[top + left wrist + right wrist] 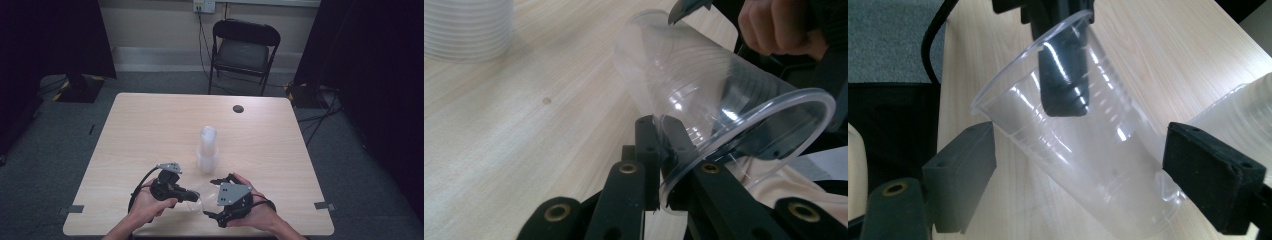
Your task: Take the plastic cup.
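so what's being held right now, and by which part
The left gripper holds a clear plastic cup by its rim, one jaw inside; the right gripper's jaws flank it, open.

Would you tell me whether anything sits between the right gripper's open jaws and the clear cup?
Nothing visible does: the right gripper straddles the clear cup, whose rim the left gripper pinches.

From where I stand, nothing here can be read: no words, labels, brand marks or numbers on anything in sight, near or far. The yellow-and-black stripes on the floor at the far left and far right are only hazard markings, without lettering.
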The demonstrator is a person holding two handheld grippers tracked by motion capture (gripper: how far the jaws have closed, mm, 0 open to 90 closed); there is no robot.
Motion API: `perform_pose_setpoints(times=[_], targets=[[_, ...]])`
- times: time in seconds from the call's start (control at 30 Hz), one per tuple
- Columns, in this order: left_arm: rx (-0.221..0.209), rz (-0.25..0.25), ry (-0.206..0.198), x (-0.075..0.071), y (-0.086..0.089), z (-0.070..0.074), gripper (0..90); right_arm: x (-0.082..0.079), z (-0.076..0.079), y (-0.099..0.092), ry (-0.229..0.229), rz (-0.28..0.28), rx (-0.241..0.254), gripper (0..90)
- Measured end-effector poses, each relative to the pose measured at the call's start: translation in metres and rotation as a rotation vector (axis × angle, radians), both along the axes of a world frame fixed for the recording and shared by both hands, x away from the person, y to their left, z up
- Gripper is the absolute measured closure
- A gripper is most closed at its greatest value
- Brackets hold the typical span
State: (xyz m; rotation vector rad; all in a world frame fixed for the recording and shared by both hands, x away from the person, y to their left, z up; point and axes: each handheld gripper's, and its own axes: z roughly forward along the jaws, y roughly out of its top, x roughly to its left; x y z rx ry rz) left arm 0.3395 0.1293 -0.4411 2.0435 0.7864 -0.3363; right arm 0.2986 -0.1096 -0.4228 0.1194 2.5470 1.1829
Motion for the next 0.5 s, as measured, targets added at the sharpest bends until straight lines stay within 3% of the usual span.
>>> perform_pose_setpoints(times=[0.07,0.5], targets=[[-0.001,-0.010,0.005,0.001,0.000,0.000,87.5,-0.002,-0.001,0.002,-0.020,0.000,-0.009,13.9],[-0.015,0.003,0.046,0.003,0.000,-0.001,87.3,0.001,-0.005,0.014,-0.018,0.010,-0.037,14.8]])
